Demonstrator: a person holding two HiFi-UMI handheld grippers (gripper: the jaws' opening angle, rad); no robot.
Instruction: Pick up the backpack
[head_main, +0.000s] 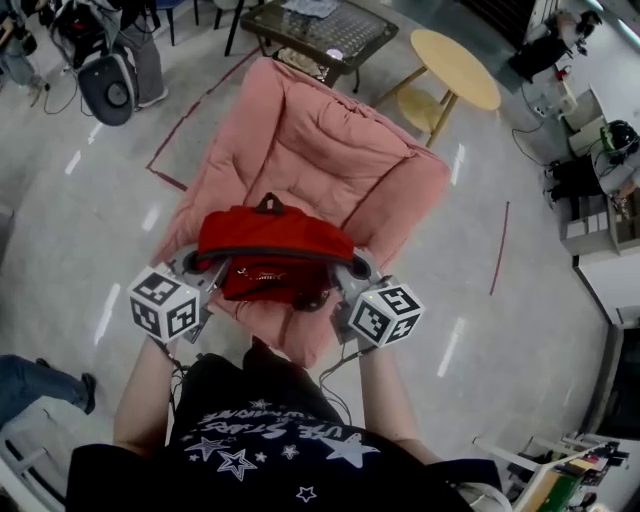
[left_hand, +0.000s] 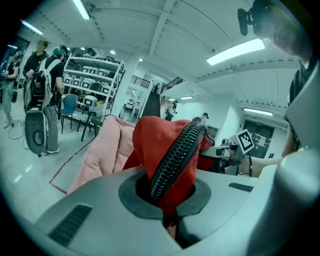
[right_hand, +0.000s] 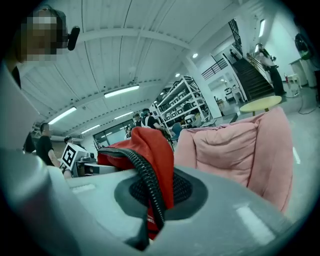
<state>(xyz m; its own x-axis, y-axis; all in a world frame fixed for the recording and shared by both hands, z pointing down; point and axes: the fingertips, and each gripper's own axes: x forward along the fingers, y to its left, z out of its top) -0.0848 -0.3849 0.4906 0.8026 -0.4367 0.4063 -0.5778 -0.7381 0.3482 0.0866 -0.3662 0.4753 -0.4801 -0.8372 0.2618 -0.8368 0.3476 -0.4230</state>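
A red backpack (head_main: 273, 240) with a black zipper and top handle hangs in the air between my two grippers, above the front of a pink cushioned chair (head_main: 330, 150). My left gripper (head_main: 205, 272) is shut on the backpack's left side; in the left gripper view the red fabric and zipper (left_hand: 172, 155) are pinched between its jaws. My right gripper (head_main: 345, 275) is shut on the right side, with red fabric and zipper (right_hand: 150, 175) clamped in its jaws. The pack's underside is hidden.
The pink chair (right_hand: 245, 150) lies just beyond and under the pack. A round wooden side table (head_main: 455, 68) and a dark low table (head_main: 320, 30) stand behind it. People (left_hand: 47, 95) with gear stand at the far left. Shelving (left_hand: 95, 90) lines the back.
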